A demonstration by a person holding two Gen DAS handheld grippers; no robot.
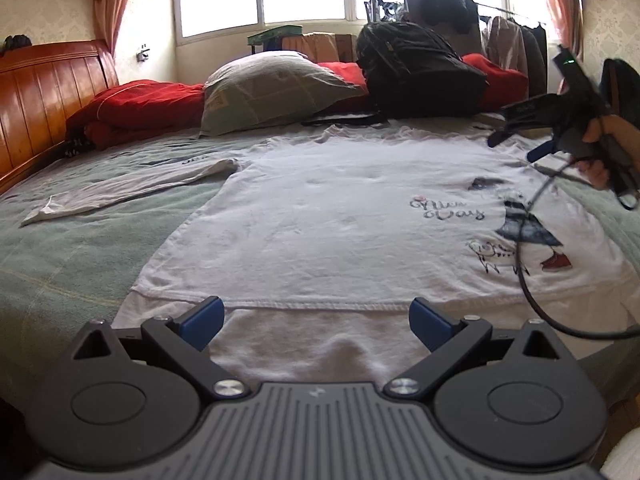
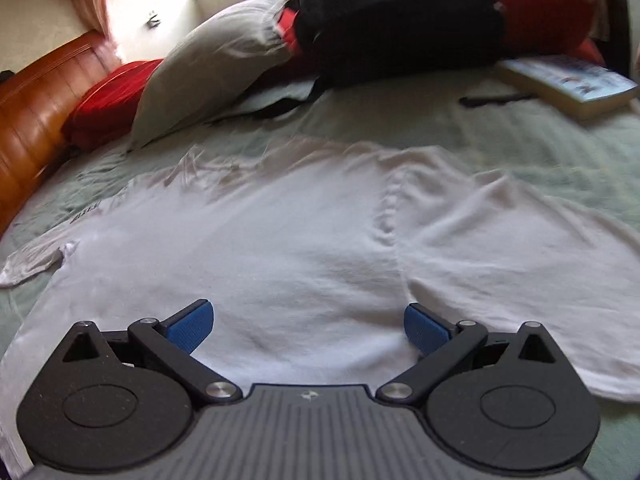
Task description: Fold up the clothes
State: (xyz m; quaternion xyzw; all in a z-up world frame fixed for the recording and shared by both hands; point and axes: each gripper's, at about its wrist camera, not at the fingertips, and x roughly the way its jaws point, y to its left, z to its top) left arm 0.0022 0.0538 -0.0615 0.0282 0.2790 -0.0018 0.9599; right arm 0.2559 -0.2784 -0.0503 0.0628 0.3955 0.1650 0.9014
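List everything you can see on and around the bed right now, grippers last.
long-sleeved shirt: one, white, cartoon print, spread flat mid-bed
bedspread: one, pale green, under the shirt
pillow: one, grey-white, far side of the bed
quilt: red, along the far side behind the pillow
backpack: one, black, beside the pillow
book: one, blue cover, bed's far right
headboard: one, orange-brown wood, left
hanging clothes: several, dark, rail by the window
cable: one, black, across the shirt's print
left gripper: open, above the shirt's hem
right gripper: open, over the shirt, hand-held
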